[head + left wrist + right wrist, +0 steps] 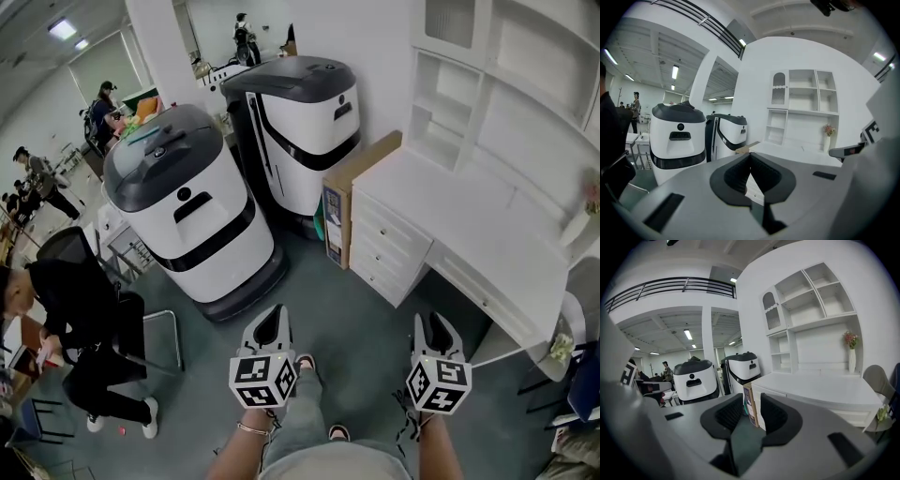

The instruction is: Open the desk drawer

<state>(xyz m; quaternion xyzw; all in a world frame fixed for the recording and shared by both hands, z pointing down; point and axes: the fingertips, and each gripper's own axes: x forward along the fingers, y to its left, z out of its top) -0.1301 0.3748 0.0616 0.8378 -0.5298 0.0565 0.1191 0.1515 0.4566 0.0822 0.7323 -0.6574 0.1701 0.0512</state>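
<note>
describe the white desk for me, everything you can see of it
The white desk, painted wood by its look, stands against the white wall. Three stacked knobbed drawers at its left end and a shallow drawer under the top, all shut. A shelf hutch rises behind, a vase stands on top, a flat cardboard box leans against its left end.

Left forearm (246,448) and right forearm (433,452) reach forward side by side, the 2 grippers level with each other and tipped slightly down. The left gripper (750,156) has its jaws drawn in, tips meeting, nothing caught. The right gripper (752,401) has its jaws standing apart, gripping nothing.
</note>
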